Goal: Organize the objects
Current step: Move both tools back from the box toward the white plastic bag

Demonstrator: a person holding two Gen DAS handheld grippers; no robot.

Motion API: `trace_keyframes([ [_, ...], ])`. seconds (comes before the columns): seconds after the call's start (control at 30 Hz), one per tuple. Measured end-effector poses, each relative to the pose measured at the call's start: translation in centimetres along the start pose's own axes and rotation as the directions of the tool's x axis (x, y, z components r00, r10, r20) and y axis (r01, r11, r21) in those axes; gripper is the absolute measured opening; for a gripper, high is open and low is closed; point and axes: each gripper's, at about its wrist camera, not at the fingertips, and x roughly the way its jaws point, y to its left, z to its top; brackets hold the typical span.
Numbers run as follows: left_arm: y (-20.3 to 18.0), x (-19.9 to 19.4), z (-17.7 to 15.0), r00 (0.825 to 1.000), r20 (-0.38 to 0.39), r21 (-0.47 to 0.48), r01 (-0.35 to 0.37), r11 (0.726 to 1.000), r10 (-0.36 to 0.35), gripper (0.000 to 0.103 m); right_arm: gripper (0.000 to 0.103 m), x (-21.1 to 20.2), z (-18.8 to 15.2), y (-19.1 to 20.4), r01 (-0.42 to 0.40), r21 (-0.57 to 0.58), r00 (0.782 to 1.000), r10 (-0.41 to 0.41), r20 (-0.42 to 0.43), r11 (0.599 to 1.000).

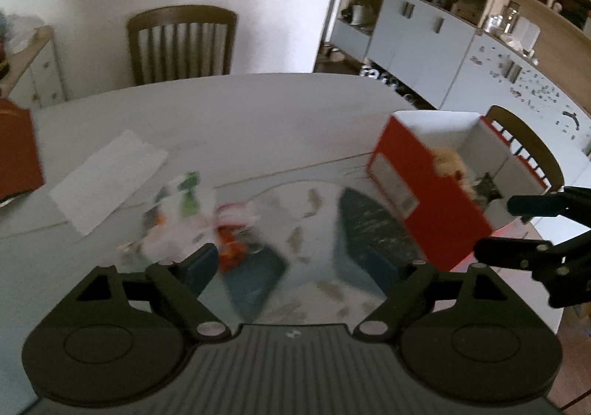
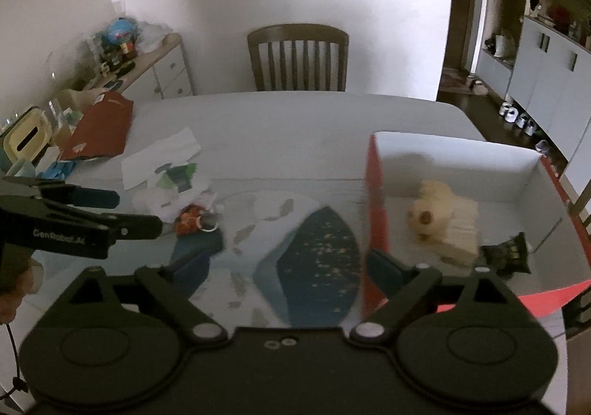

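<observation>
Left wrist view: left gripper spread wide and empty above the orange keychain on the tabletop; right gripper likewise wide, straddling the red box wall.

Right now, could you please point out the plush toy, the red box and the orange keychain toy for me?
plush toy (image 2: 439, 215): right wrist view, on its pale body.
red box (image 2: 375, 208): right wrist view, on its red left wall.
orange keychain toy (image 2: 187, 219): right wrist view, on its orange body.

left gripper jaws apart, right gripper likewise
</observation>
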Motion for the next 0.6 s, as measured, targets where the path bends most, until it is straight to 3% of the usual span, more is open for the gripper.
trace_keyframes([
  [0.3,6.0,-0.8,-2.0,0.999,-0.005,-0.049,-0.046,0.998,0.046,0.093,0.093,2.7,0.4,4.2,-0.003,-0.026,0.999,0.002,-0.033,1.000],
  [0.33,6.6,-0.8,-2.2,0.999,-0.003,-0.056,-0.054,0.997,0.054,0.095,0.093,3.1,0.6,4.7,-0.007,-0.033,0.999,0.005,-0.037,0.999],
  [0.37,7.0,-0.8,-2.3,0.998,-0.003,-0.062,-0.059,0.996,0.059,0.103,0.093,3.5,0.7,5.0,-0.013,-0.043,0.999,0.011,-0.039,0.999],
  [0.6,10.1,0.5,-2.0,0.996,-0.007,-0.097,-0.085,0.992,0.085,0.103,0.093,6.7,1.4,7.5,-0.032,-0.098,0.997,0.025,-0.077,0.995],
])
